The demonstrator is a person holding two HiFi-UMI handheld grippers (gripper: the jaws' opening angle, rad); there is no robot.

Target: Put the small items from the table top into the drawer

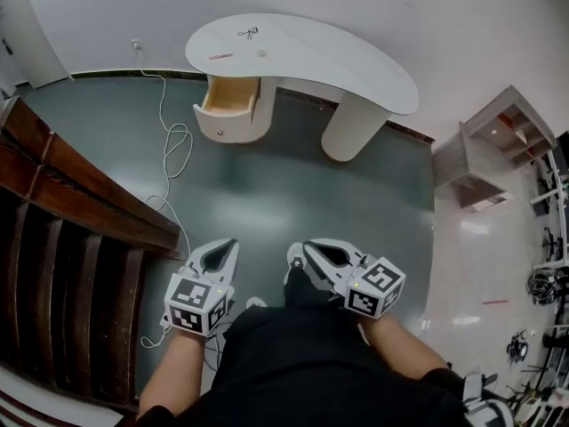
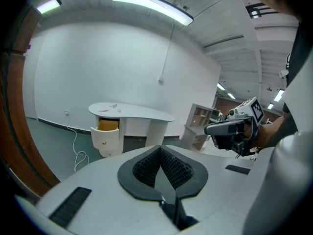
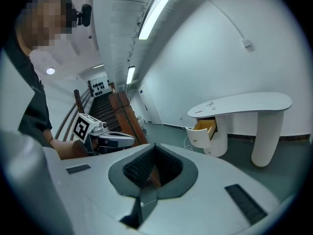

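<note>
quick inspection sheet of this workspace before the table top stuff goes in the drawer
surface: white curved table, far from both grippers
job's things: thin red item, small dark item and small pale item on the top; drawer pulled open
clutter: dark gear at the right edge, too small to tell
grippers: left gripper and right gripper both shut, holding nothing
cables: white cable looping over the floor left of the drawer
surroundings: wooden stairs at the left, open shelf unit at the right
</note>
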